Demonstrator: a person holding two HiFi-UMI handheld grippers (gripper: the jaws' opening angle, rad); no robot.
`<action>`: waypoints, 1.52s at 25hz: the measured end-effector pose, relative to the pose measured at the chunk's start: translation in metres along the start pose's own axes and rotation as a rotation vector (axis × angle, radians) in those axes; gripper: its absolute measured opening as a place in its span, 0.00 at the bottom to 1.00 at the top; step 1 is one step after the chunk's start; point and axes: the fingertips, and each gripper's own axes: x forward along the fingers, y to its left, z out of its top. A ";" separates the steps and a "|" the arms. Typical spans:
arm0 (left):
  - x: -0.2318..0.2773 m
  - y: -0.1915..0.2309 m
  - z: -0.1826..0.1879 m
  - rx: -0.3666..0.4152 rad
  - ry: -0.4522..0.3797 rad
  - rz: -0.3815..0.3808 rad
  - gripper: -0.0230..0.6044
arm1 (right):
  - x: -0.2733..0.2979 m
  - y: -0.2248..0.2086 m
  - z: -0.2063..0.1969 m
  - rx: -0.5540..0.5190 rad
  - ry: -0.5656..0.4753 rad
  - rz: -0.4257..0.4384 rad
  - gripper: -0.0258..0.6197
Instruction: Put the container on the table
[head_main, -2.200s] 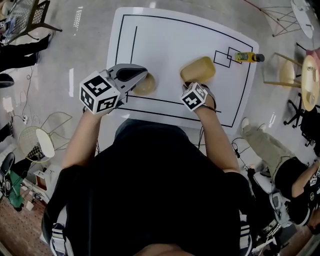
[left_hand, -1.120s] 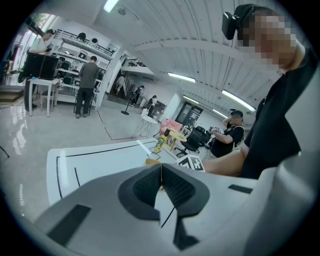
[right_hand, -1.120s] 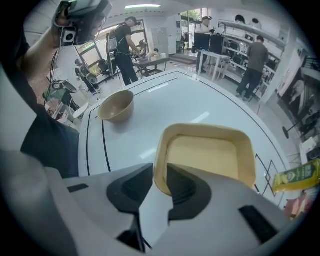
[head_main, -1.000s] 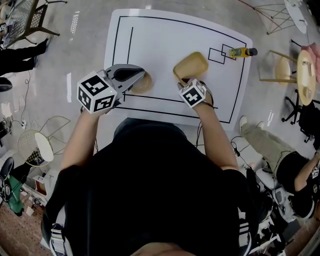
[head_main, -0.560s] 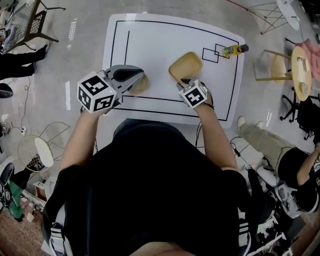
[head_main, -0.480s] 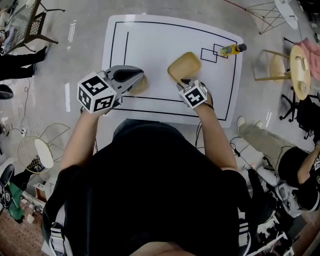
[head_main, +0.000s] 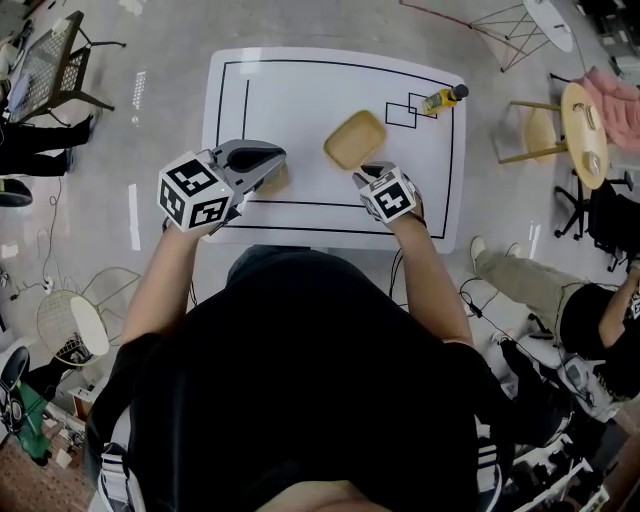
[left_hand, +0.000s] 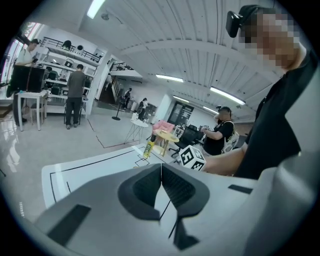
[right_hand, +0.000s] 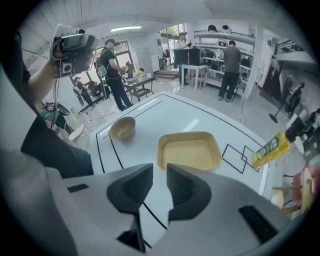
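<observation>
A tan rectangular container (head_main: 354, 139) (right_hand: 189, 150) lies flat on the white table (head_main: 300, 100), inside its black outline. Just short of the container's near edge, my right gripper (head_main: 367, 171) (right_hand: 160, 172) is open by a narrow gap, nothing between its fingers. My left gripper (head_main: 278, 160) (left_hand: 161, 166) is shut and empty, held above the table's near left part. Beneath it sits a brown bowl (head_main: 276, 180) (right_hand: 122, 127), partly hidden in the head view.
A yellow bottle (head_main: 440, 98) (right_hand: 272, 145) stands by two small black squares at the table's far right. A round side table (head_main: 585, 130) and chairs are on the right, a wire chair (head_main: 70, 310) on the left, and people stand around the room.
The right gripper has let go of the container and drawn back a little; the container now rests flat on the table. The left gripper stayed where it was.
</observation>
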 end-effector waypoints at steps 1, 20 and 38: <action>-0.001 -0.003 0.002 0.006 0.000 -0.002 0.05 | -0.004 -0.001 0.001 0.001 -0.010 -0.011 0.18; 0.003 -0.059 0.021 0.100 -0.018 -0.056 0.05 | -0.105 -0.006 -0.013 0.052 -0.202 -0.199 0.16; 0.020 -0.112 0.047 0.196 -0.022 -0.123 0.05 | -0.249 -0.033 -0.012 0.165 -0.519 -0.436 0.14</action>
